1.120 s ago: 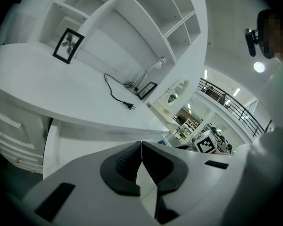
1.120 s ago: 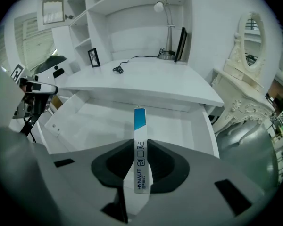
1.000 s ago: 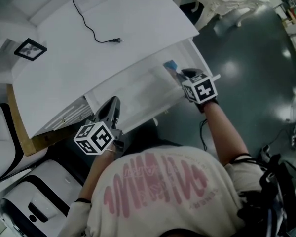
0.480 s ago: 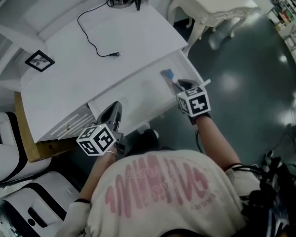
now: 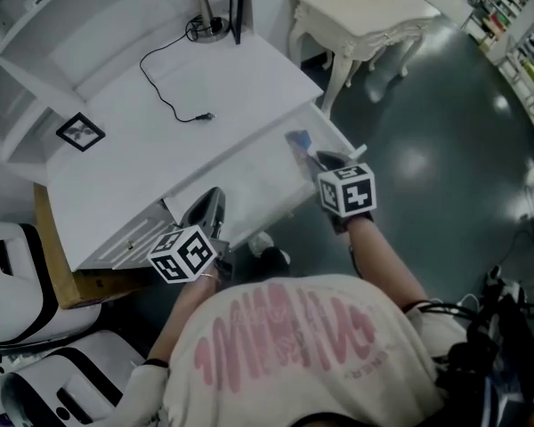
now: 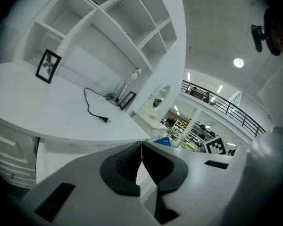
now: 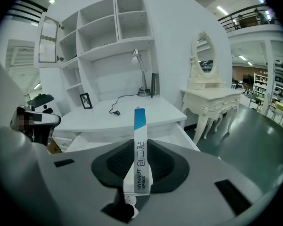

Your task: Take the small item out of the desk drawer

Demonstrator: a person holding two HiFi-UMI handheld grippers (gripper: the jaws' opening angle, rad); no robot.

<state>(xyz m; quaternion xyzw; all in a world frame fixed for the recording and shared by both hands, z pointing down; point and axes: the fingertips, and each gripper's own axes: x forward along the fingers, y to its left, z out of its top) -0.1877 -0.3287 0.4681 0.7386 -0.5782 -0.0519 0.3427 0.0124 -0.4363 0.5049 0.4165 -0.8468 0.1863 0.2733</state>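
White chair with black trim is standing at the far left, beside the desk. On the desk top a small frame is lying near the left edge. A black cable is running from the lamp at the back toward the middle, and its plug is lying free.

We are holding the left gripper in front of the desk, near the left end of the open drawer. In the left gripper view its jaws are meeting at the tips, and nothing is sitting between them. The drawer is standing pulled out under the desk top and is showing a white inside.

More to the right, we are holding the right gripper over the right end of the drawer. Its jaws are pressing from both sides on a packet, thin and white with a blue end. The packet is standing on its edge between the pads and is sticking out well past the tips. It is hanging in the air above the drawer, and only this gripper is carrying it.

At the far right an ornate table is standing apart from the desk on the dark green floor.
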